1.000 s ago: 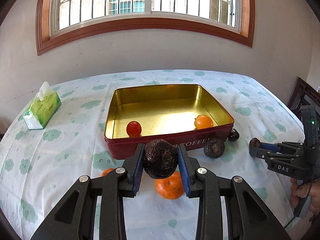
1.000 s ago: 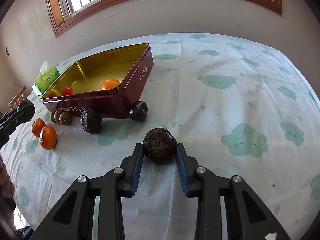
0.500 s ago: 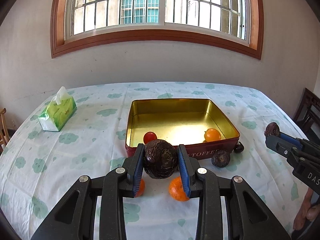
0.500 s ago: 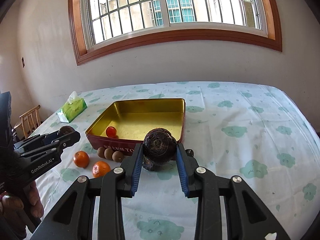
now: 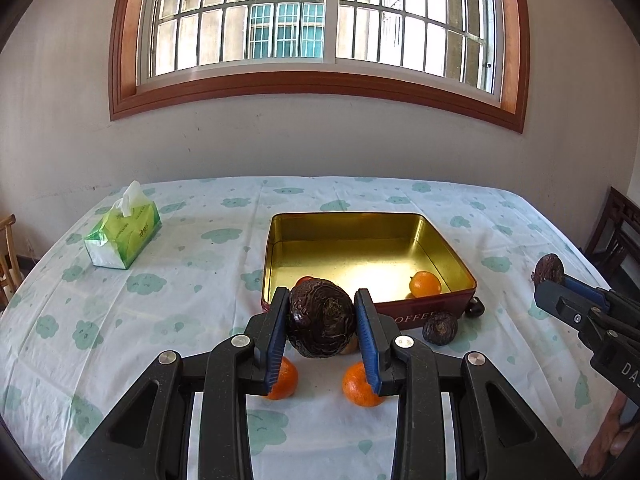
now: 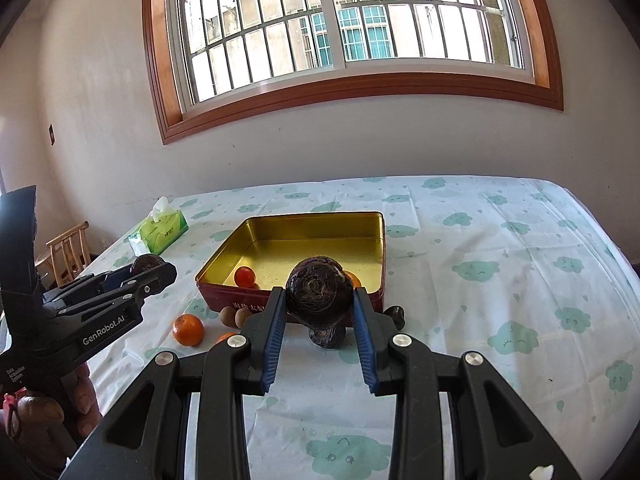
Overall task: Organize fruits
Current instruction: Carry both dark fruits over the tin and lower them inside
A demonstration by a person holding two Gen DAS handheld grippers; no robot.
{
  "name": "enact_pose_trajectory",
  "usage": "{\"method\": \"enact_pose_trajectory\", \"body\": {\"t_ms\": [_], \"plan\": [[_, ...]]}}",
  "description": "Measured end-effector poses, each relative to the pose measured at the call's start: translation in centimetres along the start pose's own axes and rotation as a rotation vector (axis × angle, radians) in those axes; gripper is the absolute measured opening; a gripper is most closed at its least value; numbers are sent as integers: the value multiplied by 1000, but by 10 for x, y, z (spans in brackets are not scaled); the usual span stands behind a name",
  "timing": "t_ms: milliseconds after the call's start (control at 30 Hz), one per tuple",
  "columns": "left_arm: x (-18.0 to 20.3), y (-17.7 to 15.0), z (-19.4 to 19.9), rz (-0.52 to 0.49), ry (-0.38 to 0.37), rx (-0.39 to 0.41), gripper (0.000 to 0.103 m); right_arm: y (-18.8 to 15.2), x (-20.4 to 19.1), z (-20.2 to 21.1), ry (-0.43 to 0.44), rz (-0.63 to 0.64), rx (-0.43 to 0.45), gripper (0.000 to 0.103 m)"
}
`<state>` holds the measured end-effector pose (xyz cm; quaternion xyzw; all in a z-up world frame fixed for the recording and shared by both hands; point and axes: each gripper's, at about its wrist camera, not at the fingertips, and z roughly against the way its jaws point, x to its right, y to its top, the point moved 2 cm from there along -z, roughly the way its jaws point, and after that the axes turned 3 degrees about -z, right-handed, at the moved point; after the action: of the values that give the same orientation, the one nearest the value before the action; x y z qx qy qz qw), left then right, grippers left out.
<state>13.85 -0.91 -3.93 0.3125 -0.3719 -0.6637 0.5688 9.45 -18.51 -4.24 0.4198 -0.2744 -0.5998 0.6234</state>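
Observation:
My left gripper (image 5: 321,300) is shut on a dark wrinkled fruit (image 5: 320,322), held above the tablecloth just in front of the red tin tray (image 5: 460,266). My right gripper (image 6: 319,294) is shut on a second dark wrinkled fruit (image 6: 318,300), also held up before the tin tray (image 6: 374,236). Inside the gold tray lie an orange (image 5: 425,284) and a red tomato (image 6: 244,276). Each gripper shows at the edge of the other's view, the right gripper (image 5: 546,286) at the right edge and the left gripper (image 6: 158,270) at the left edge.
Two oranges (image 5: 358,386) (image 5: 285,380), a dark fruit (image 5: 440,328), a smaller dark one (image 5: 474,308) and small brown fruits (image 6: 234,316) lie on the cloth before the tin. A green tissue pack (image 5: 124,236) sits far left. Wooden chairs (image 5: 612,236) (image 6: 66,252) flank the table.
The right gripper lifted its dark fruit off the tablecloth and swung to face the tin. The left gripper rose a little with its fruit. Both grips stayed the same.

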Motion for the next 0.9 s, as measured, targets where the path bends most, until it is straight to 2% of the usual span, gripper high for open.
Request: {"method": "enact_pose_trajectory", "body": {"t_ms": [900], "plan": [[-2, 32, -20, -18, 3, 8, 34, 28, -7, -25, 0, 25, 0, 30]]}}
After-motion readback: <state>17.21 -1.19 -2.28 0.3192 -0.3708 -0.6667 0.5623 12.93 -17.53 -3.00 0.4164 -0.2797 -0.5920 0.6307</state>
